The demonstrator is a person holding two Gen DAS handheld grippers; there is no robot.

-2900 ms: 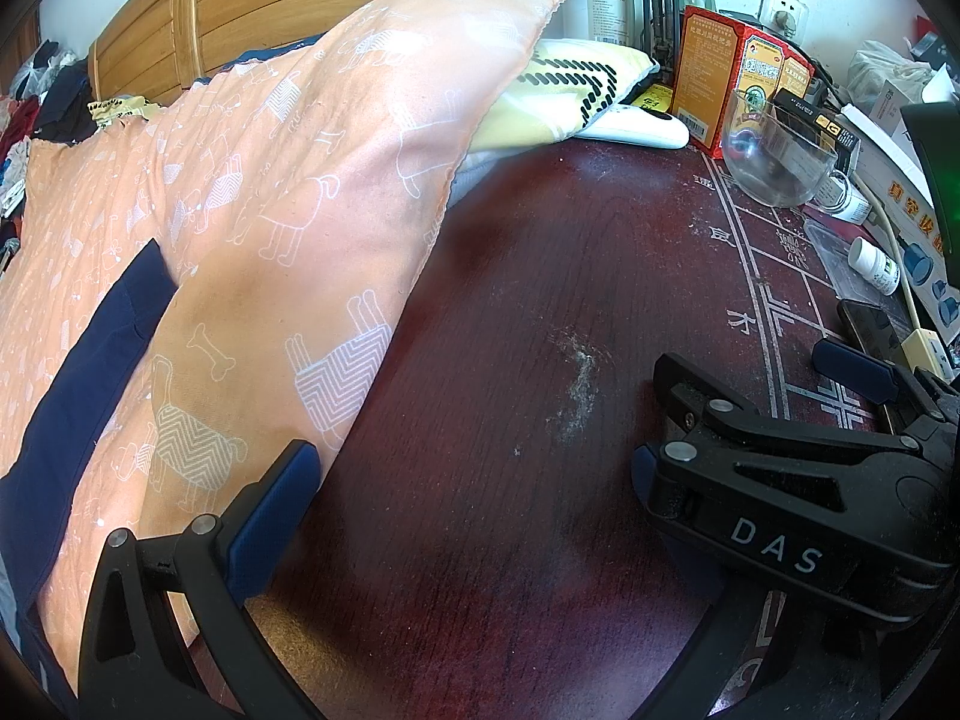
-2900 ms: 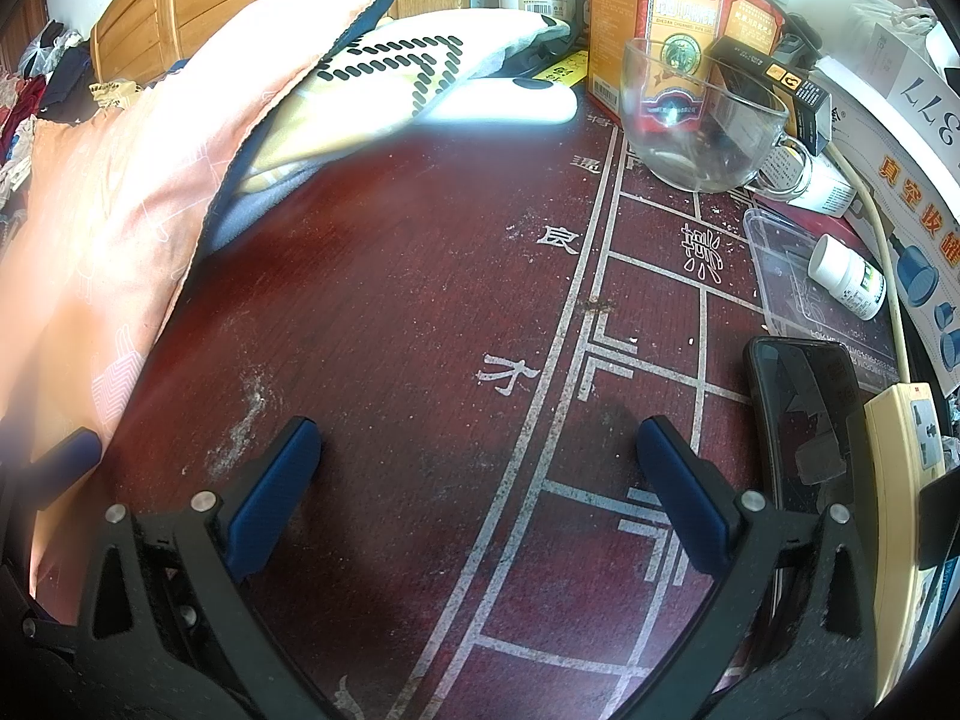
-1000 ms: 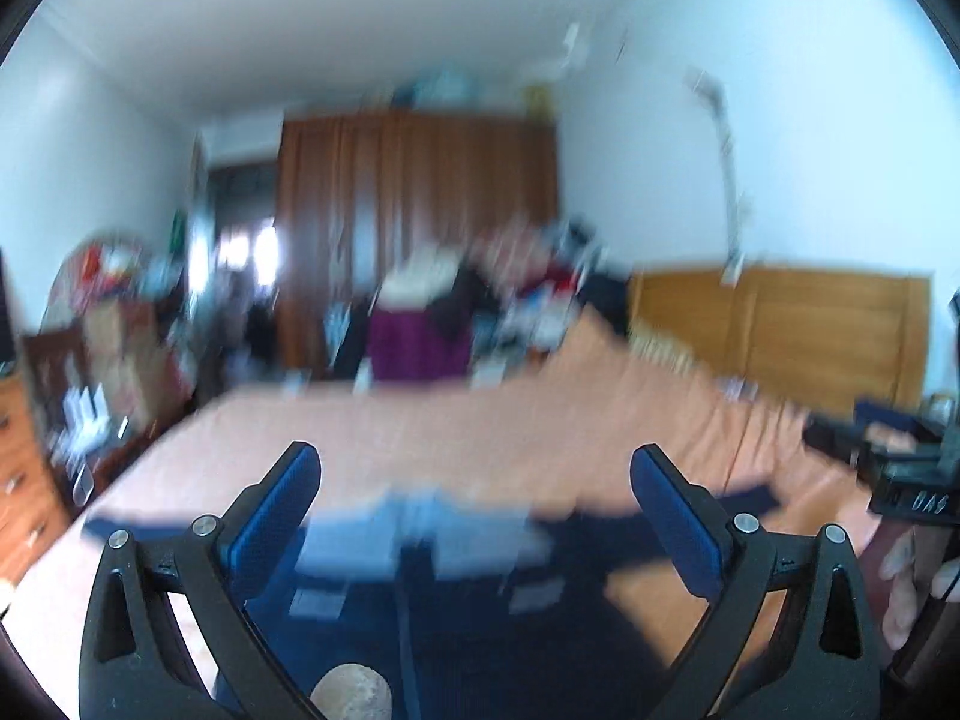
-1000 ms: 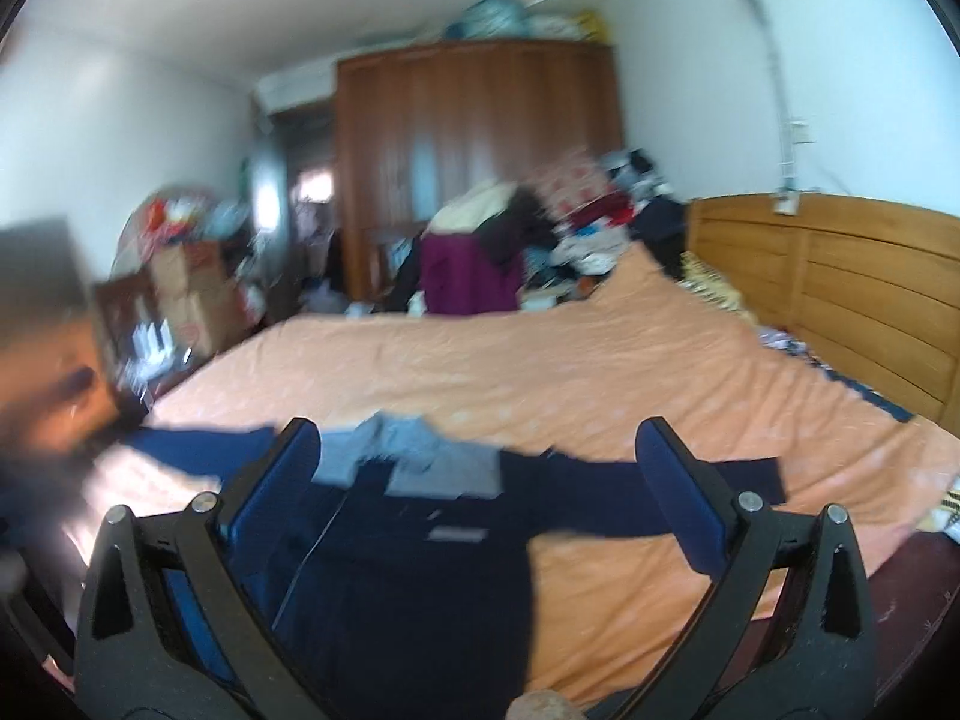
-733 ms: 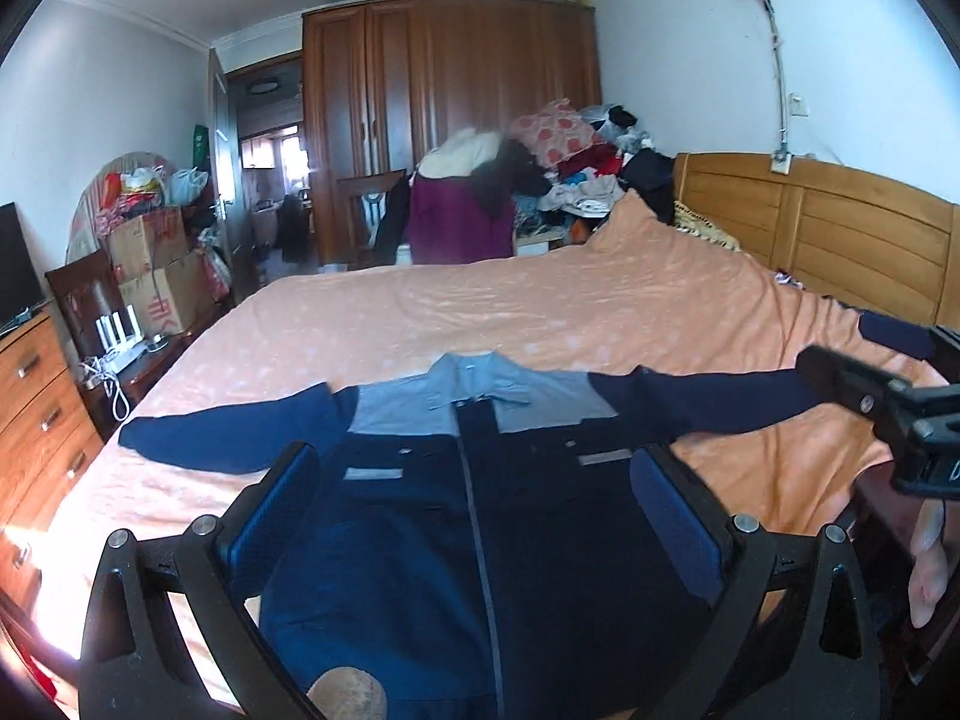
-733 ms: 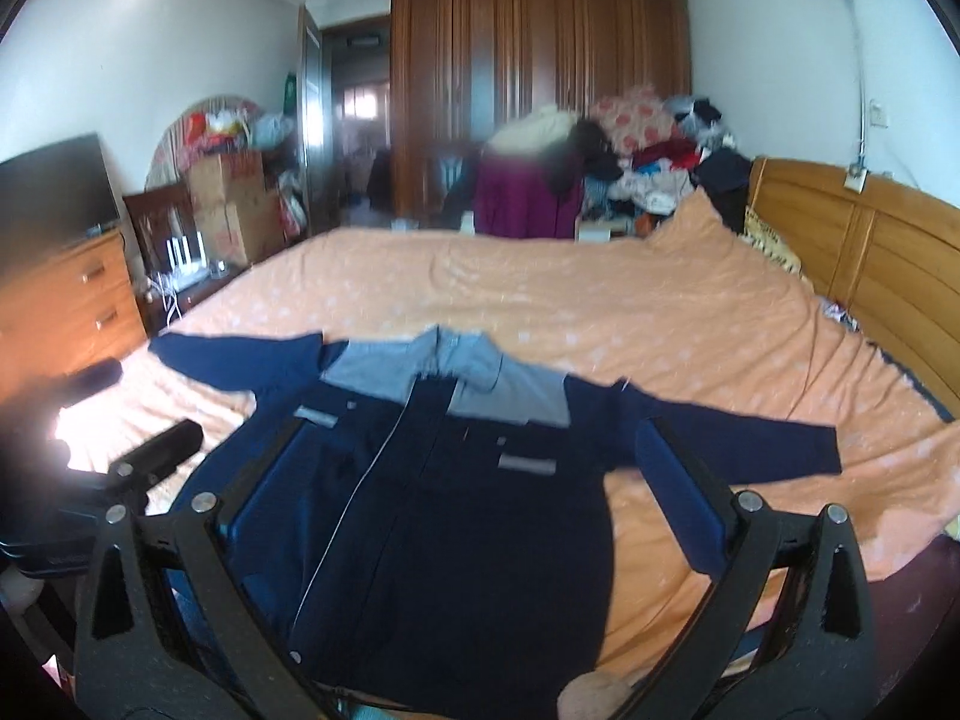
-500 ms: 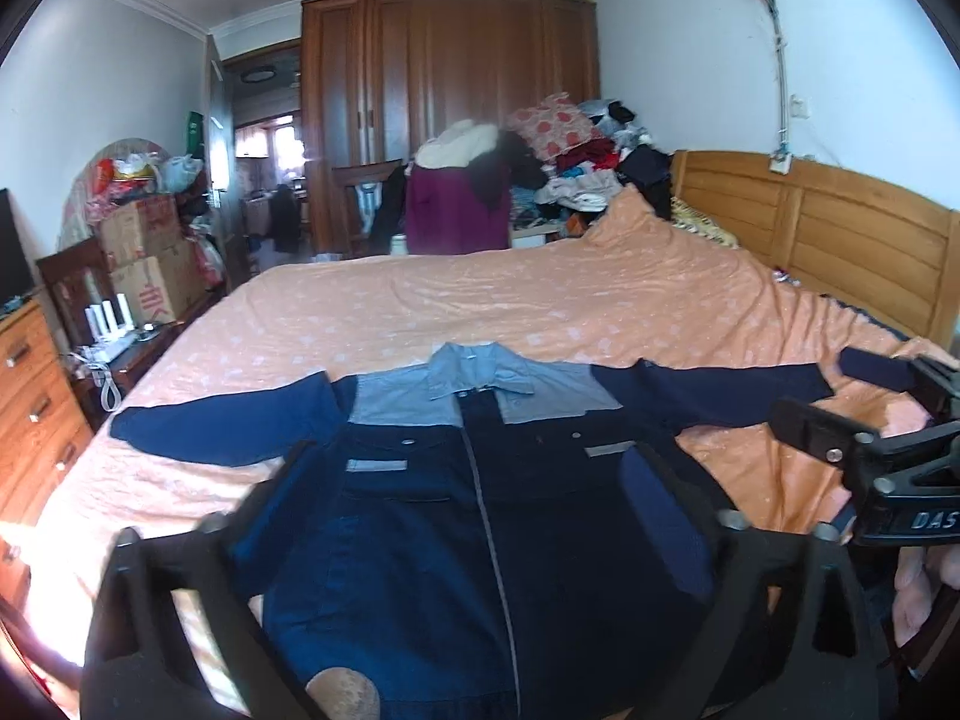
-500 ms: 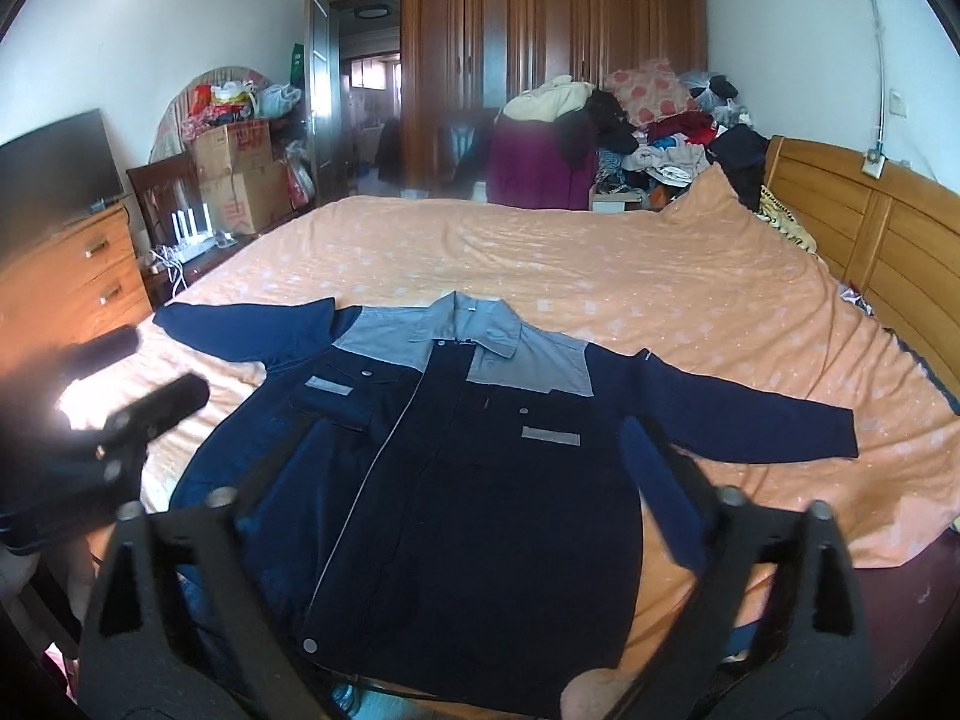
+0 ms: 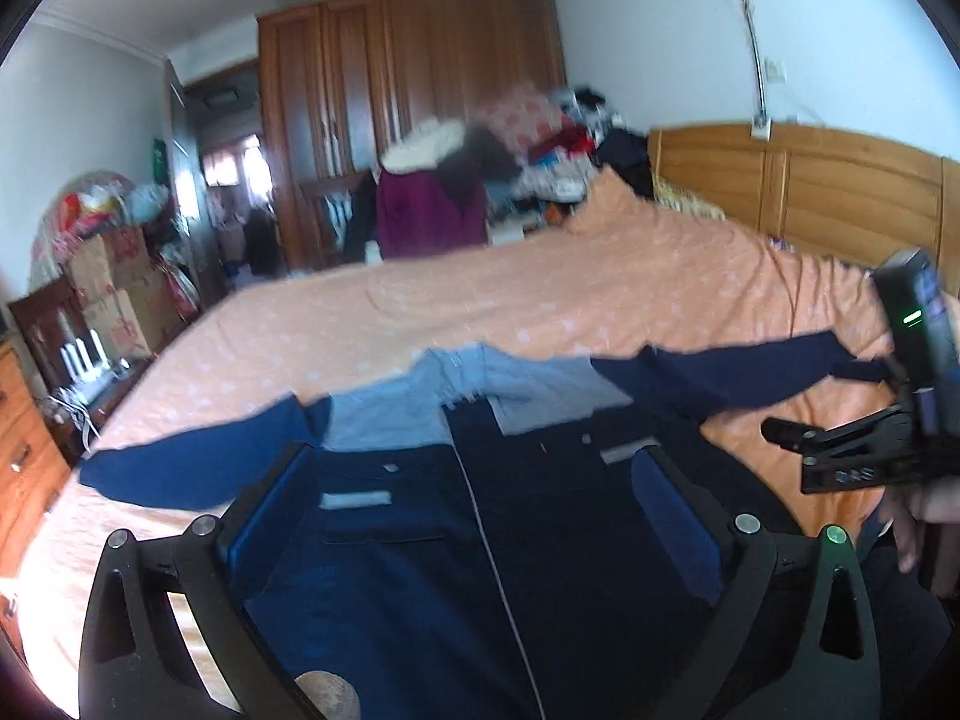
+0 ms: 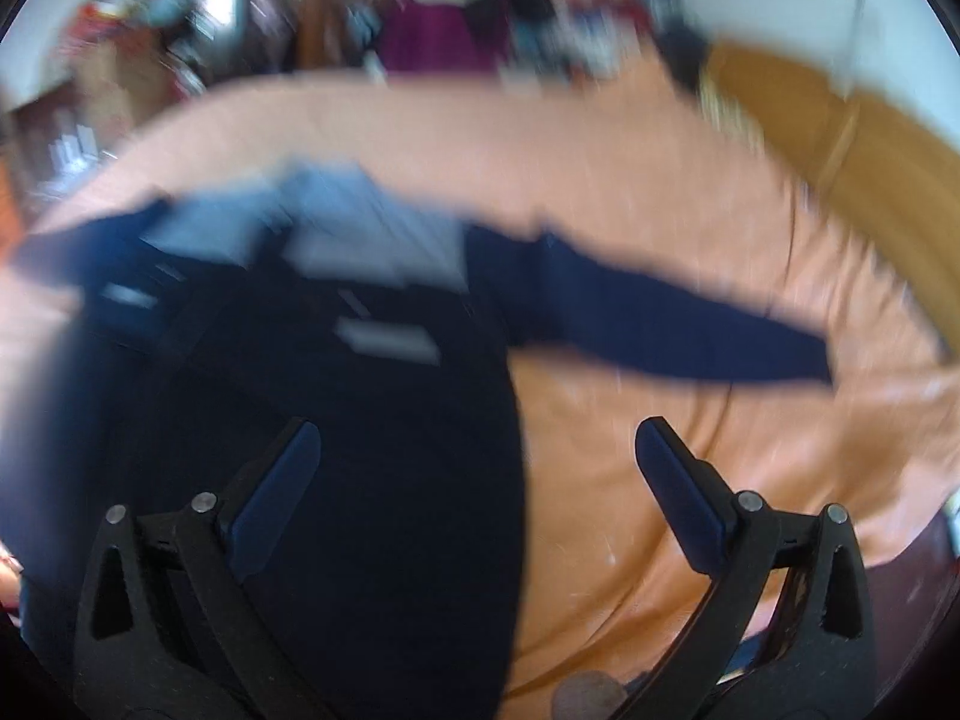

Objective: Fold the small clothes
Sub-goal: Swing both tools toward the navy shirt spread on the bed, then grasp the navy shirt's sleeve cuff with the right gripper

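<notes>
A dark blue jacket (image 9: pixel 456 540) with a light blue collar and shoulders is laid flat, front up, on a bed covered by an orange sheet (image 9: pixel 540 306). Both sleeves are spread out to the sides. A pale line, probably the front closure, is seen running down the middle of the jacket.

The left gripper (image 9: pixel 474 480) is held above the chest of the jacket. Its jaws are spread wide, and nothing is gripped between them. The right gripper (image 10: pixel 477 456) is held above the jacket's side edge, with one finger over the dark cloth and the other over the sheet. Its jaws are likewise spread wide and empty. The right wrist view is heavily blurred, so contact with the cloth cannot be judged.

In the left wrist view, the right gripper is seen at the right edge, held by a hand (image 9: pixel 918 516). A wooden headboard (image 9: pixel 810 192) is located at the right of the bed, and a brown wardrobe (image 9: pixel 408 108) stands beyond it.
</notes>
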